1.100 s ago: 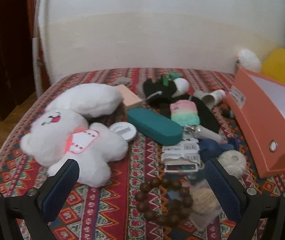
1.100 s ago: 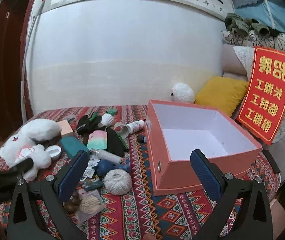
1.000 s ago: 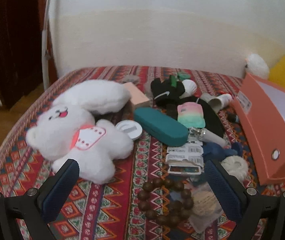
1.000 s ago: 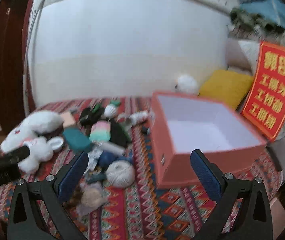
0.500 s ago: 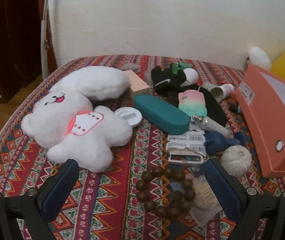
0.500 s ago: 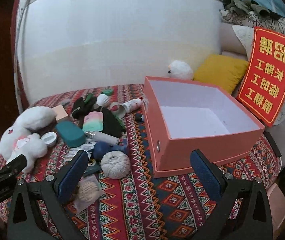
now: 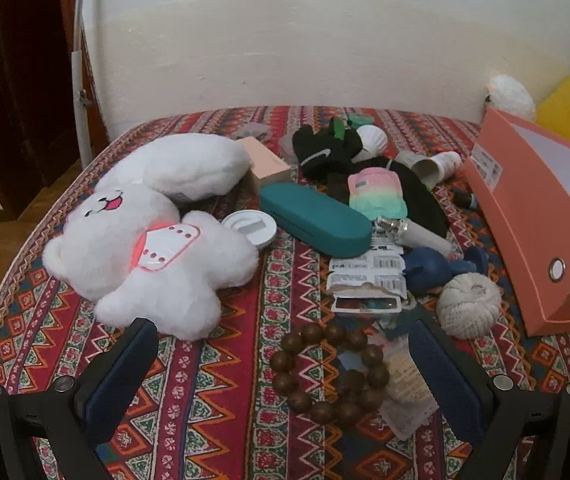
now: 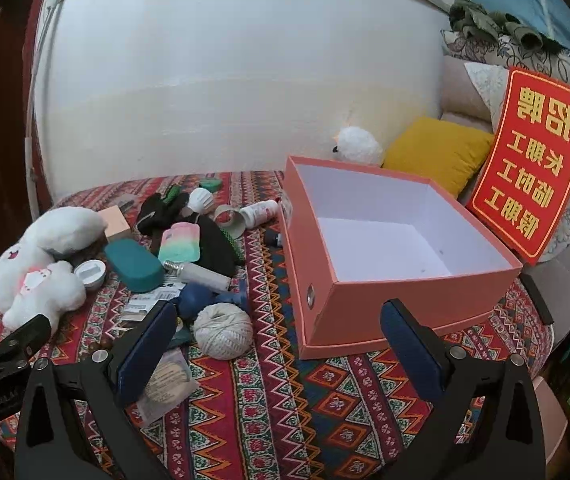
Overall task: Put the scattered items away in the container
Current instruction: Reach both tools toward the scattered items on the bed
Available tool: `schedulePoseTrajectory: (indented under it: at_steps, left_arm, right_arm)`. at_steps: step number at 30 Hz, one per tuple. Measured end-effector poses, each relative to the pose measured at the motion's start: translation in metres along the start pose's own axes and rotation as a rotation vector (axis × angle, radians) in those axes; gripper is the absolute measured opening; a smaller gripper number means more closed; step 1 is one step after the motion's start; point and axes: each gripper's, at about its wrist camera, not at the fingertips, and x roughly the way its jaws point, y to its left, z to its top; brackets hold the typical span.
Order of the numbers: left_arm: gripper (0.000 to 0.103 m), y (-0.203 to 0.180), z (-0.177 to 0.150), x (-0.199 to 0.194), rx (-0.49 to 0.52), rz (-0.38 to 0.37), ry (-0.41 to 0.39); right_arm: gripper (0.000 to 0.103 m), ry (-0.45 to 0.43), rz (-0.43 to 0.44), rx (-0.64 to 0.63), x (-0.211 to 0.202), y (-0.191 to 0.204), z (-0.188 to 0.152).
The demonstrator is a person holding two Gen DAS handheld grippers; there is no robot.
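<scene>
Two claws hang spread wide and hold nothing: the left claw (image 7: 281,354) at the bottom of its frame over the wooden bead bracelet (image 7: 327,372), the right claw (image 8: 277,346) at the bottom of its frame near the ball of twine (image 8: 223,330). Outward from the left claw, a big white plush bear (image 7: 145,240) fills the left middle, a teal case (image 7: 315,219) lies at centre, and black gloves (image 7: 325,152) sit toward the upper middle. All rest on a patterned cloth (image 7: 245,420). Nothing is packed yet; the orange box (image 8: 393,276) stands open and bare at the right of the right view. The plush looks light and squashy, best pinched at a limb. The case seems stiff and smooth, so I would grip it across its narrow width. The loose beads may slip, and the twine should give a little when squeezed.
</scene>
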Motion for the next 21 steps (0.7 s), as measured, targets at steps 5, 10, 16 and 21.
schedulePoseTrajectory:
  at_steps: [5, 10, 16, 21]
  left_arm:
    - [0.103, -0.001, 0.001, -0.003, 0.003, 0.006, -0.003]
    - [0.103, -0.001, 0.001, -0.002, 0.004, 0.009, 0.000]
    - [0.103, 0.009, 0.002, 0.001, -0.010, 0.013, 0.000]
    - [0.103, 0.047, 0.012, 0.020, -0.076, 0.058, 0.038]
  right_arm:
    - [0.103, 0.003, 0.003, -0.002, 0.000, -0.001, -0.001]
    - [0.103, 0.006, 0.004, -0.007, 0.002, 0.000, -0.002]
    - [0.103, 0.018, -0.005, -0.029, 0.011, 0.004, -0.003]
    - [0.103, 0.049, 0.017, -0.048, 0.030, 0.008, -0.003]
